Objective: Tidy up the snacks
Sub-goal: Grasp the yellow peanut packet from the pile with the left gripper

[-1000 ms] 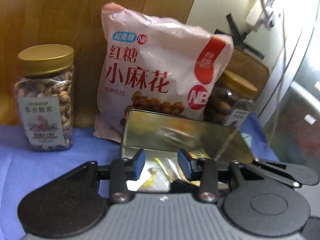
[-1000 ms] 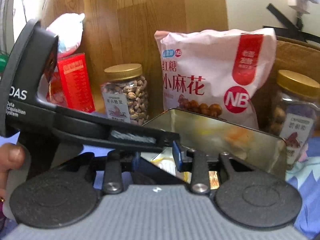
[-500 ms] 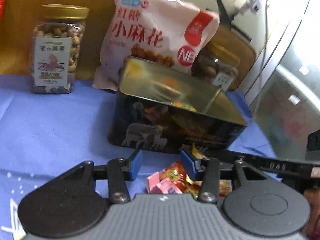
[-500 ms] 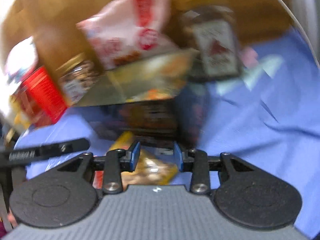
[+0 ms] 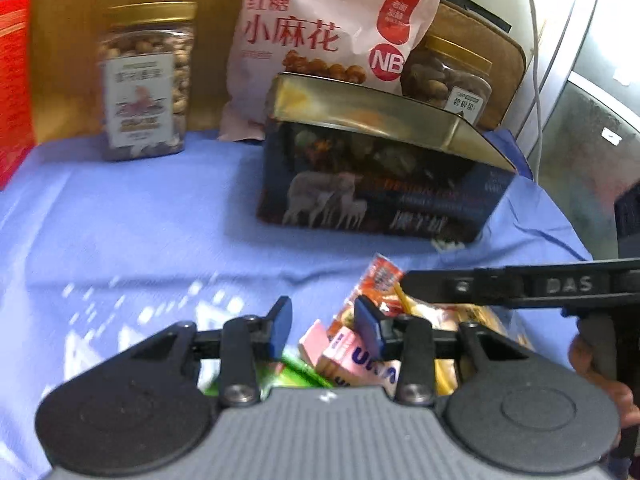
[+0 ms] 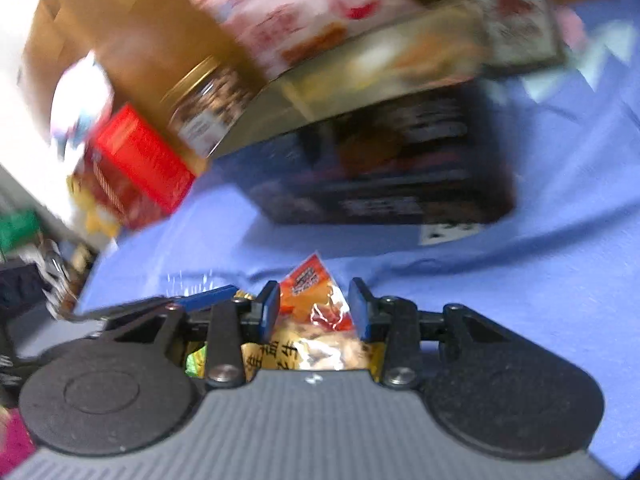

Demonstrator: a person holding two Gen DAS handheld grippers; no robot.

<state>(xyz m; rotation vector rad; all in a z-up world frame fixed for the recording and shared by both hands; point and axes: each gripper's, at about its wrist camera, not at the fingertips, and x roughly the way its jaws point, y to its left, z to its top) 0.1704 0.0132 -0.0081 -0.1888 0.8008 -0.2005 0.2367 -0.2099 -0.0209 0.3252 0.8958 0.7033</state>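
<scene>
Left gripper (image 5: 322, 326): grey ribbed body, two black round discs either side, black linkage arms with silver screws, blue pads on the fingertips (image 5: 280, 326). Right gripper (image 6: 314, 314): same build, grey ribbed housing, black discs, silver screws, blue pads. In the left wrist view its black side arm carries raised "DAS" lettering; a hand (image 5: 600, 380) on its handle, partly hidden.
</scene>
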